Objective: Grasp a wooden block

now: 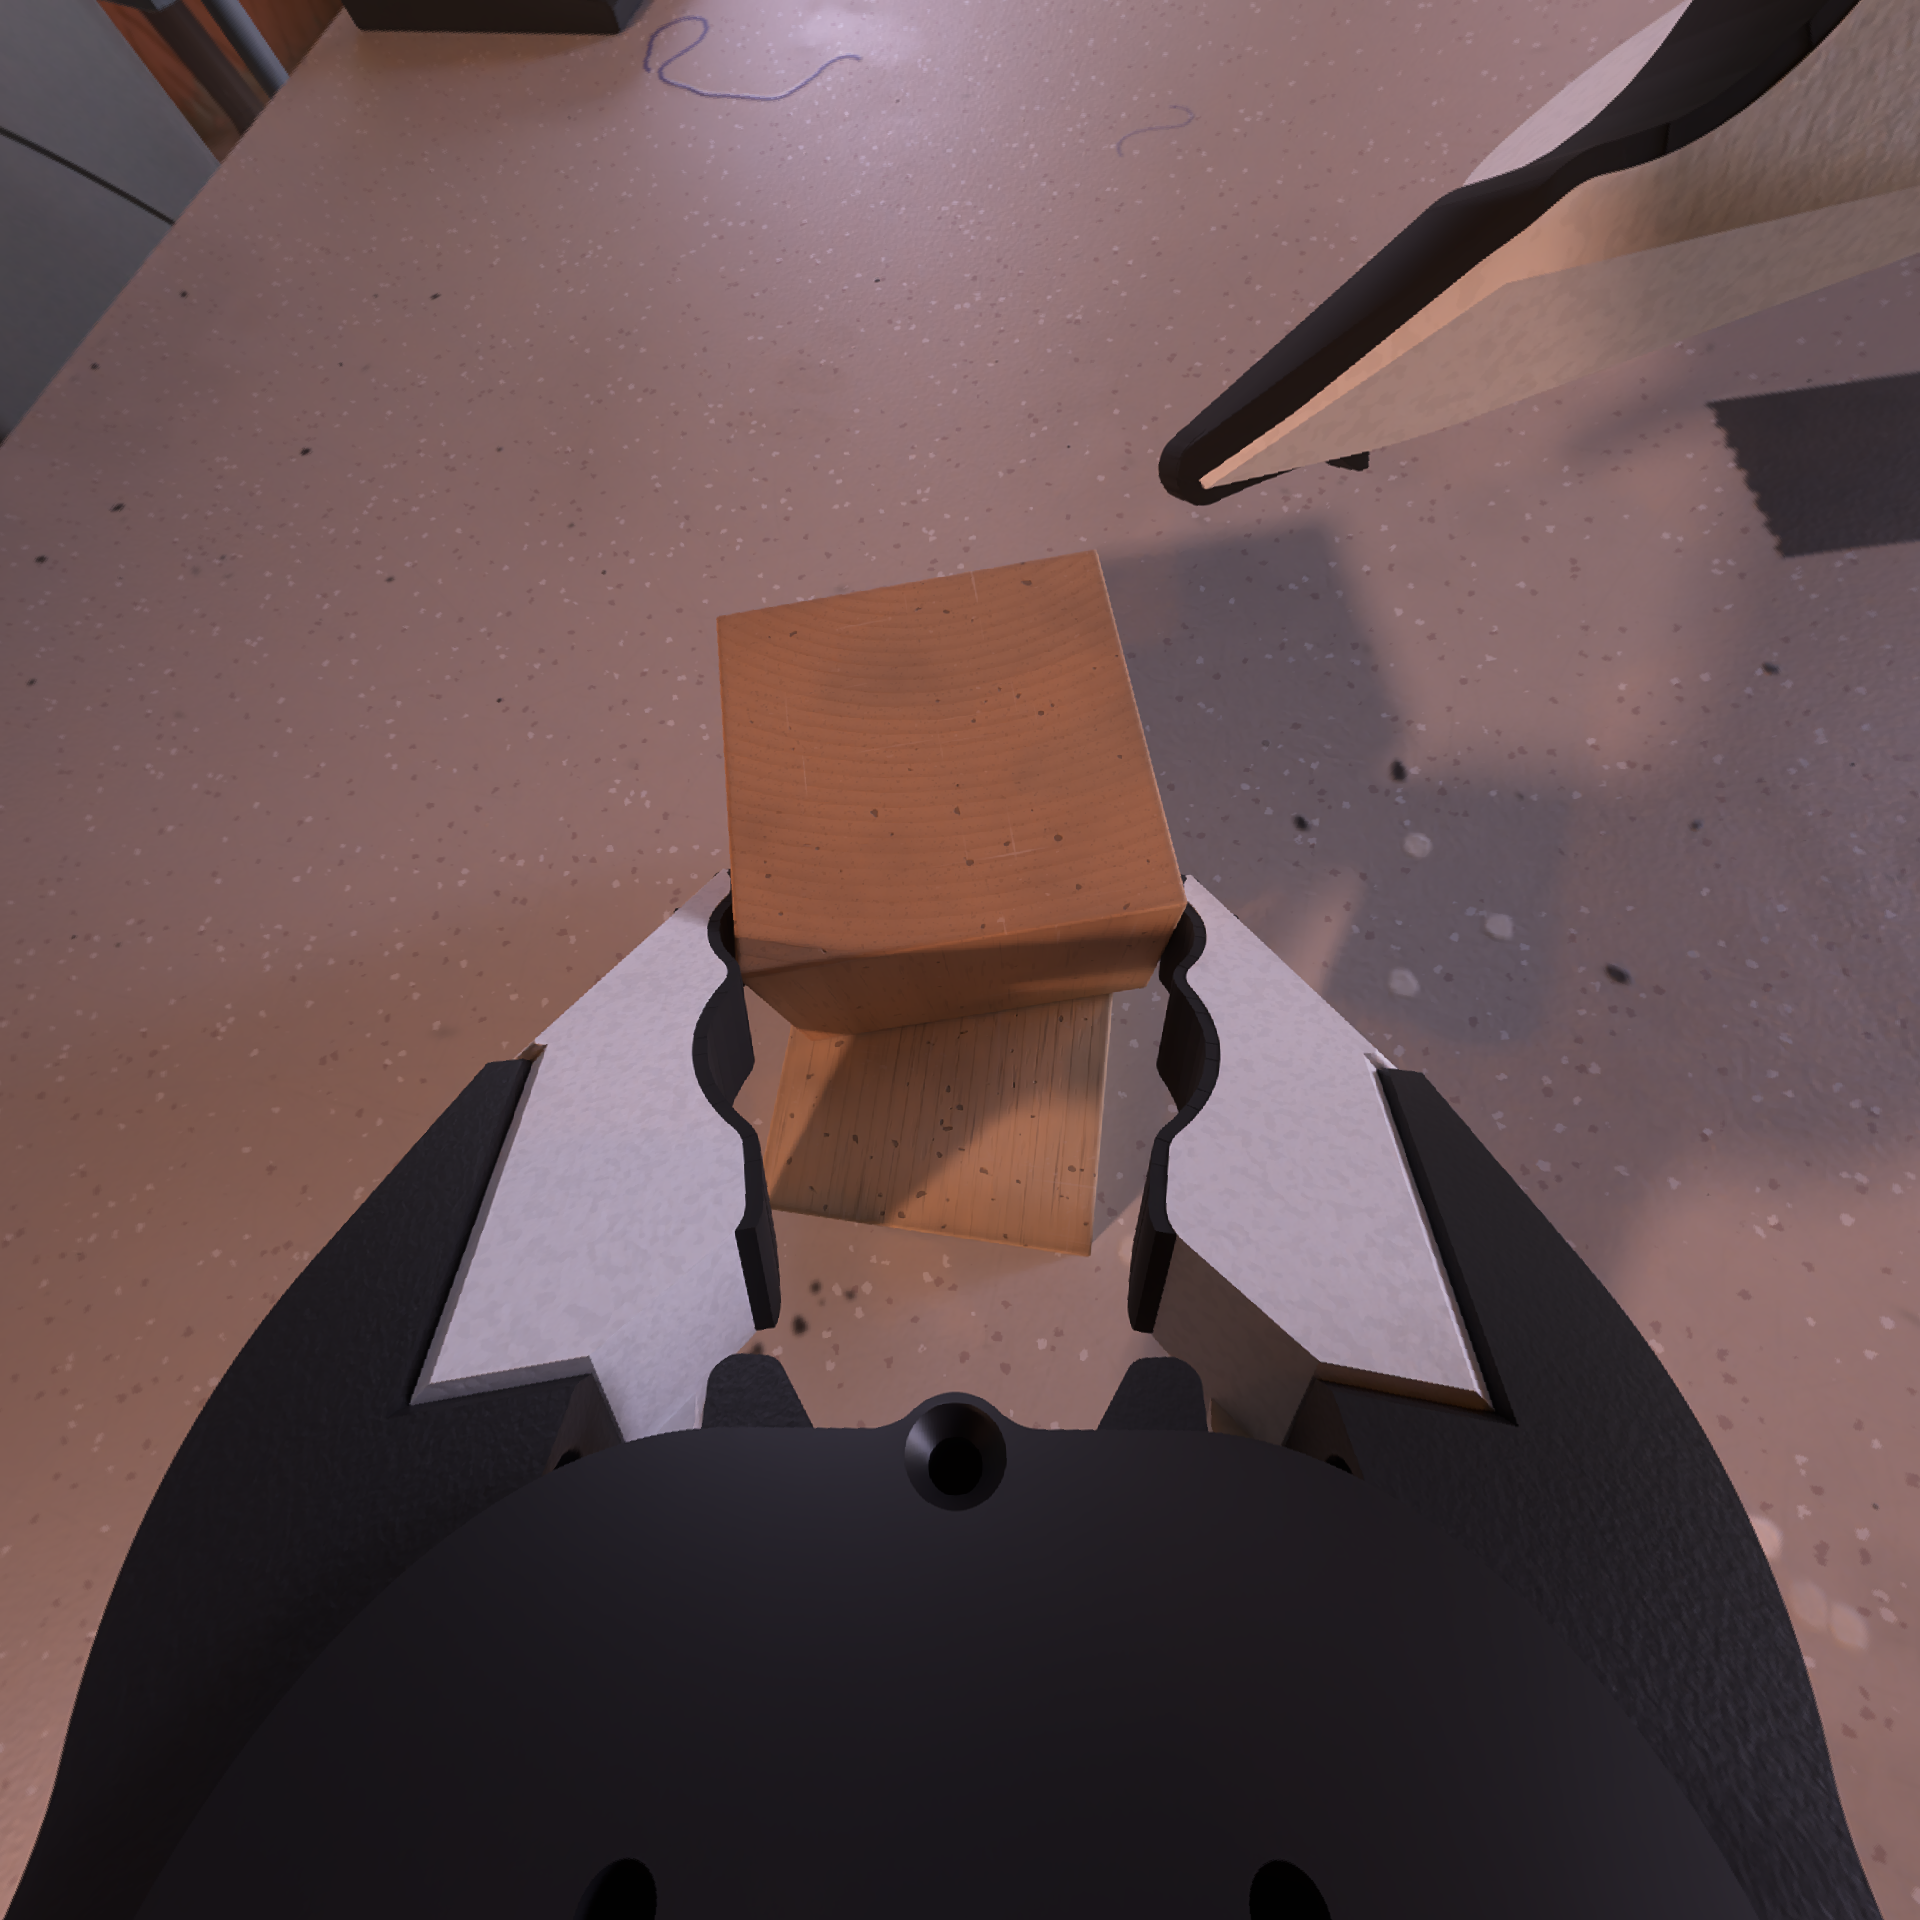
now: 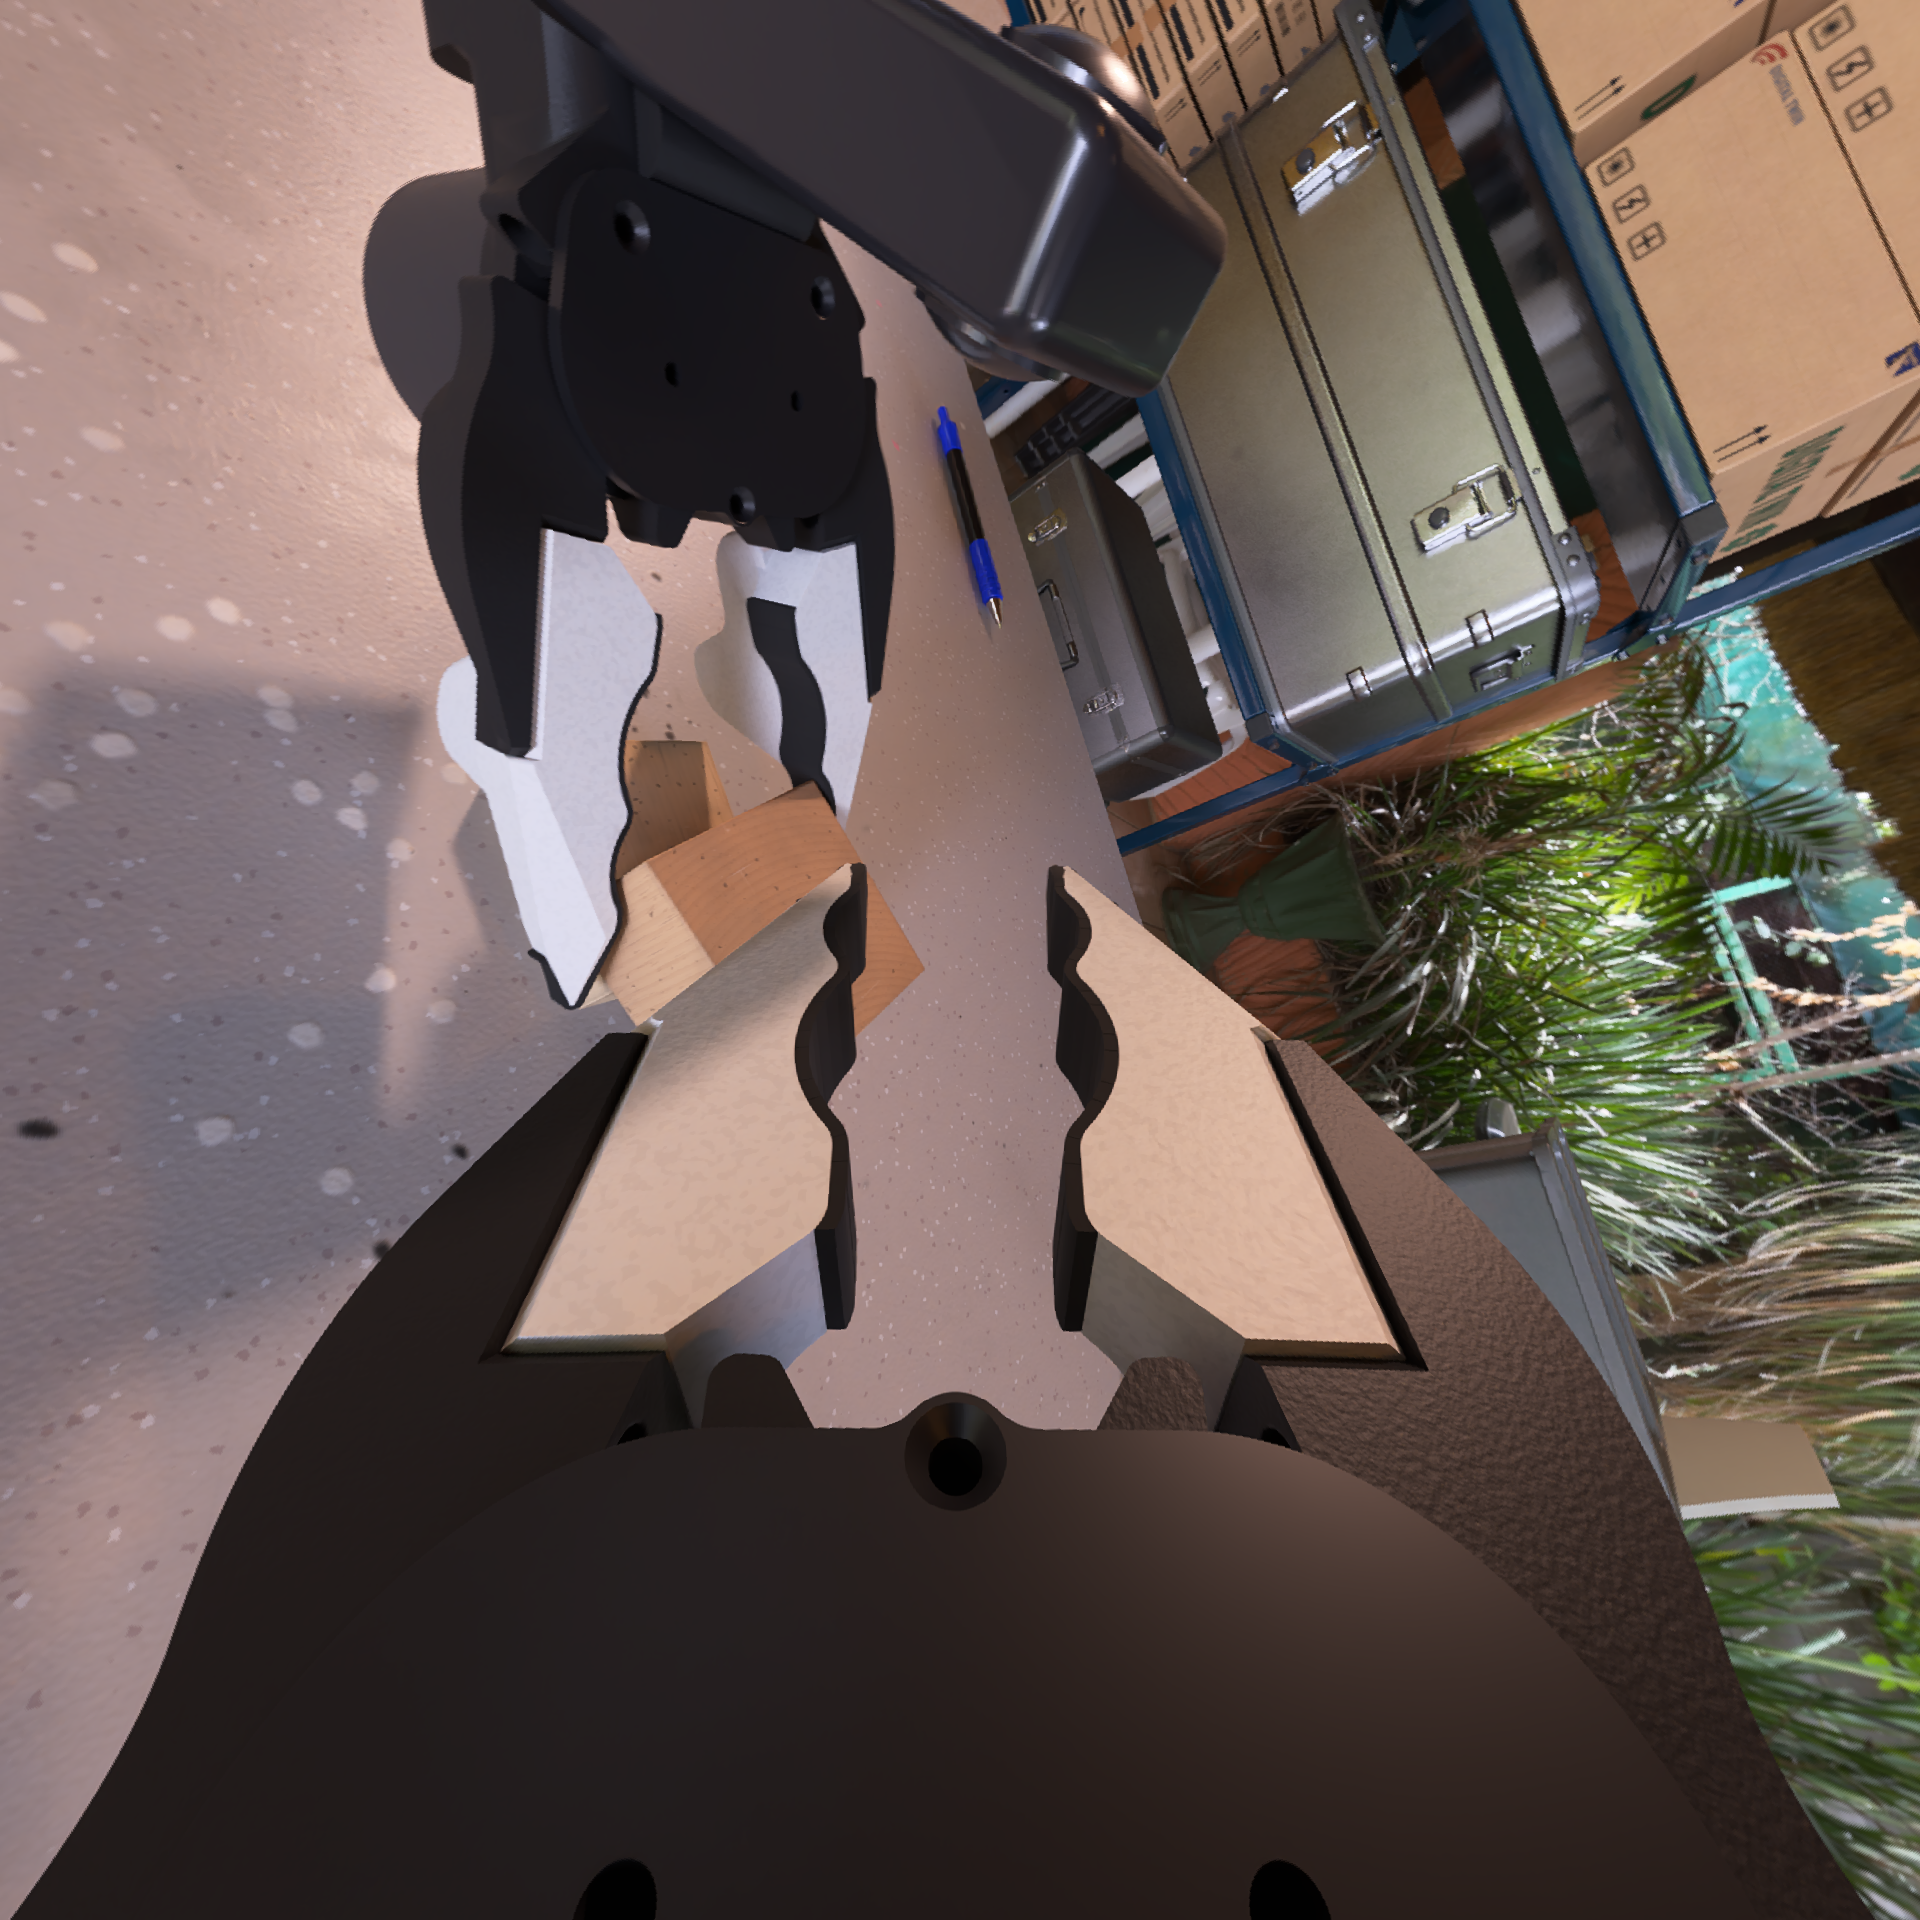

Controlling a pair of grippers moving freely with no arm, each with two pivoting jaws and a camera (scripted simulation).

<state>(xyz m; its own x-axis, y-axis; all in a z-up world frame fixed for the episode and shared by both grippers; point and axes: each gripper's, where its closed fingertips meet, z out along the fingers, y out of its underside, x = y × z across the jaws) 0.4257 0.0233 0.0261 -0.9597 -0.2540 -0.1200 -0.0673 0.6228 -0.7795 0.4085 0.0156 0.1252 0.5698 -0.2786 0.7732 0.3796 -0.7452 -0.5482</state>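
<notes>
A wooden block (image 1: 935, 769) sits tilted between my left gripper's (image 1: 958, 914) white fingers, and both fingertips touch its sides. It leans on a second, paler wooden block (image 1: 935, 1132) lying flat on the speckled table (image 1: 416, 520) under the jaws. In the right wrist view the left gripper (image 2: 696, 894) comes down from above onto the tilted block (image 2: 748, 862), with the second block (image 2: 670, 790) behind it. My right gripper (image 2: 956, 904) is open and empty, just right of the blocks. One of its fingertips (image 1: 1195, 478) shows in the left wrist view, beyond the block to the right.
A blue pen (image 2: 966, 520) lies near the table's far edge. Off the table stand green metal cases (image 2: 1382, 436) on a blue rack, cardboard boxes (image 2: 1766, 260) and plants (image 2: 1558, 935). A thin blue squiggle (image 1: 748, 73) lies far back on the table.
</notes>
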